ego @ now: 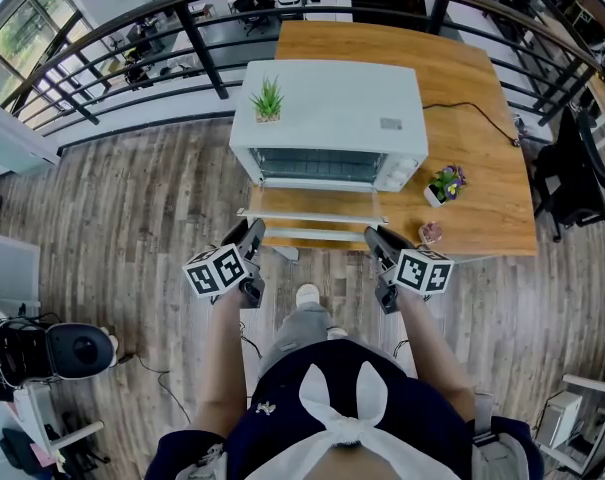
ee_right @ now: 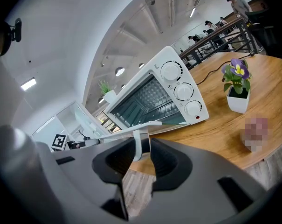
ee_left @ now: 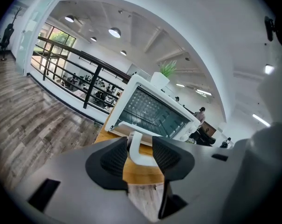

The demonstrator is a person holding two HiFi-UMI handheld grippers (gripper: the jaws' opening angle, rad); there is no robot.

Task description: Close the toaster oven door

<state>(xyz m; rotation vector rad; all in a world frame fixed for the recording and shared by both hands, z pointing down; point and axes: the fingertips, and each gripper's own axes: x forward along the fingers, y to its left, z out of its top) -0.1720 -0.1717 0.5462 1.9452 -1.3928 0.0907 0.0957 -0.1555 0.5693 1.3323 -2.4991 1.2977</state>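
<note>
A white toaster oven point(ego: 332, 118) stands on the wooden table point(ego: 482, 78). Its glass door point(ego: 312, 203) hangs open, lying flat toward me, with the white handle bar point(ego: 312, 235) along its near edge. My left gripper point(ego: 254, 230) is at the bar's left end. In the left gripper view, the handle's white bracket point(ee_left: 140, 150) fills the gap between the jaws. My right gripper point(ego: 374, 238) is at the bar's right end, and the right gripper view shows the right bracket point(ee_right: 141, 141) pinched between its jaws. The oven's cavity point(ee_right: 145, 99) is empty.
A small green plant point(ego: 268, 101) sits on top of the oven. A potted purple flower point(ego: 445, 184) and a small blurred thing point(ego: 431, 232) stand on the table right of the door. A black cable point(ego: 472, 113) runs behind. A railing point(ego: 202, 53) borders the far side.
</note>
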